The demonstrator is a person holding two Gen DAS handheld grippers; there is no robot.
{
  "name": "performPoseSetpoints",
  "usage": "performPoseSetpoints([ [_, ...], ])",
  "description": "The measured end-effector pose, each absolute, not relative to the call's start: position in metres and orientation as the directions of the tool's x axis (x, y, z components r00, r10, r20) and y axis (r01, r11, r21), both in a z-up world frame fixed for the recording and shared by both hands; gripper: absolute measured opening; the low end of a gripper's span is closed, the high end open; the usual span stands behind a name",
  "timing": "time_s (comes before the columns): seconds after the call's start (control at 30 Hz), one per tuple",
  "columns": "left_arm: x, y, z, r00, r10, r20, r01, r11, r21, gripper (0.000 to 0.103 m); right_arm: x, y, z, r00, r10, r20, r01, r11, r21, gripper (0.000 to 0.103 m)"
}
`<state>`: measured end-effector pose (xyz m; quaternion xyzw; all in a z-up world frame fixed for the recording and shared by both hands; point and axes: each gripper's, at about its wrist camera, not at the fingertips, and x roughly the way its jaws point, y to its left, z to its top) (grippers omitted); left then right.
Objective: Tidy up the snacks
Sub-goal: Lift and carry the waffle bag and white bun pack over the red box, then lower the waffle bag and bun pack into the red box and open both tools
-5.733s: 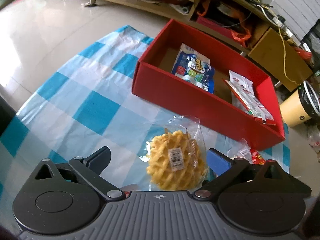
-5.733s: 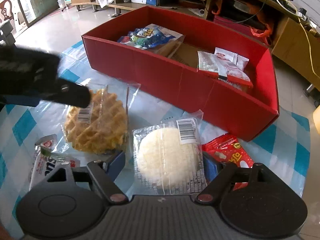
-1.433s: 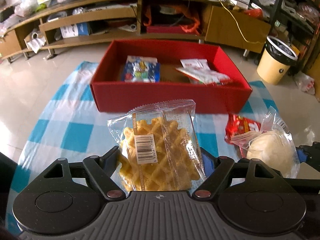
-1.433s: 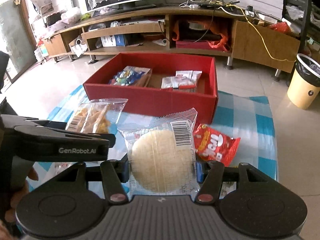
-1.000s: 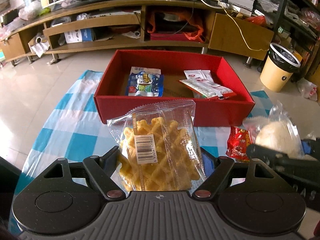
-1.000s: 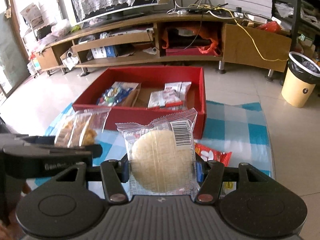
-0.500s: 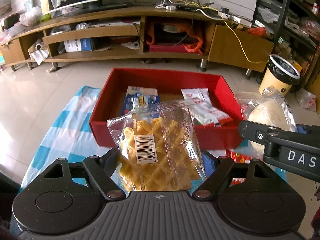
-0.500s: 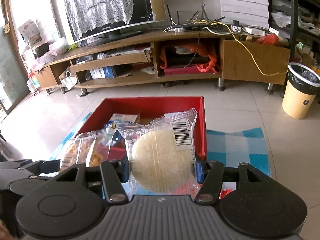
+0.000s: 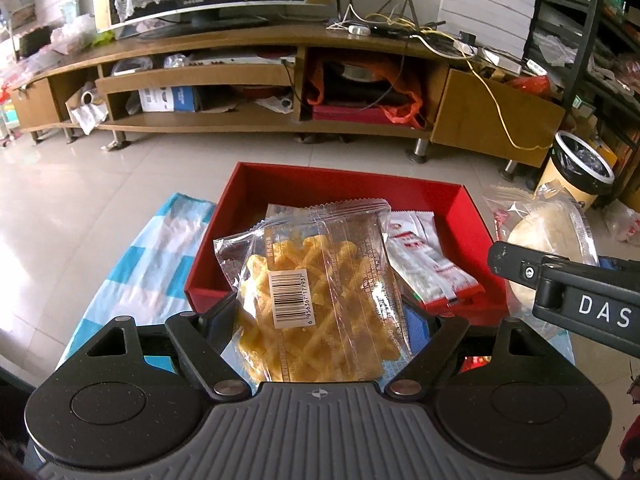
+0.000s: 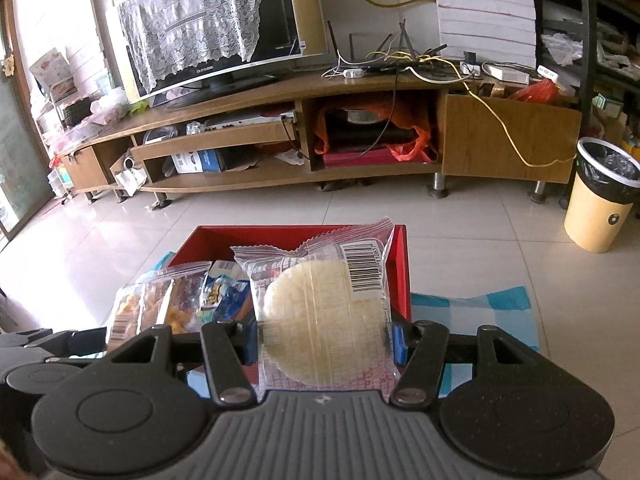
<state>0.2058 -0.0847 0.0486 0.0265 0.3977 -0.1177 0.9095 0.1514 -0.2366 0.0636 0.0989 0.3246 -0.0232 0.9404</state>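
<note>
Waffle in a clear plastic wrapper (image 9: pixel 316 300), golden and lattice-patterned, with a white barcode sticker on its face, stands pinched between the blue pads of the left gripper (image 9: pixel 320 320). Its long axis runs up and away from the gripper, the crimped top edge pointing toward the red cardboard box (image 9: pixel 464 208) beyond it. The jaws are partly closed, pressing on the wrapper's two sides.

Beside it, the right gripper (image 10: pixel 324 340) clamps a round pale rice cake in a clear printed wrapper (image 10: pixel 320 320). That packet also stands upright, a little tilted, its serrated top and barcode corner toward the box; the jaws sit narrower than the left pair, tight on the wrapper.

Both packets hang in the air in front of and above the box's near wall. Inside the box lie red-and-white sachets (image 9: pixel 428 260) on the right and a blue snack bag (image 10: pixel 222 292) on the left. The box rests on a blue-and-white checked cloth (image 9: pixel 160 248). Beyond stretch a pale tiled floor (image 10: pixel 280 208), a long wooden TV cabinet (image 10: pixel 508 140) and a cream waste bin with a black liner (image 10: pixel 600 204).
</note>
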Motion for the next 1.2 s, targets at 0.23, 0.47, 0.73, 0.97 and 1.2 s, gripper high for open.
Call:
performPoseSetpoints([
  [0.23,0.219,-0.085,0.047,0.661,-0.177,-0.729,0.214,0.976,-0.043,0.085,0.166,-0.237,0.062,0.789,0.017,-0.614,0.107,0.98,0.166,0.057],
  [0.47,0.231,-0.087,0.045,0.667,-0.162,-0.727,0.202,0.979,-0.032,0.085,0.178,-0.239,0.06,0.789,0.015,-0.615,0.114,0.979,0.171,0.057],
  [0.73,0.245,-0.089,0.04,0.662,-0.15,-0.734,0.191,0.981,-0.029,0.085,0.194,-0.239,0.055,0.779,0.019,-0.627,0.111,0.98,0.168,0.057],
  [0.97,0.257,-0.089,0.035,0.661,-0.133,-0.739,0.171,0.985,-0.025,0.085,0.207,-0.244,0.05,0.772,0.02,-0.635,0.114,0.979,0.169,0.057],
  [1.2,0.269,-0.09,0.028,0.654,-0.12,-0.747,0.16,0.987,-0.018,0.085,0.222,-0.243,0.044,0.766,0.028,-0.642,0.098,0.982,0.161,0.057],
])
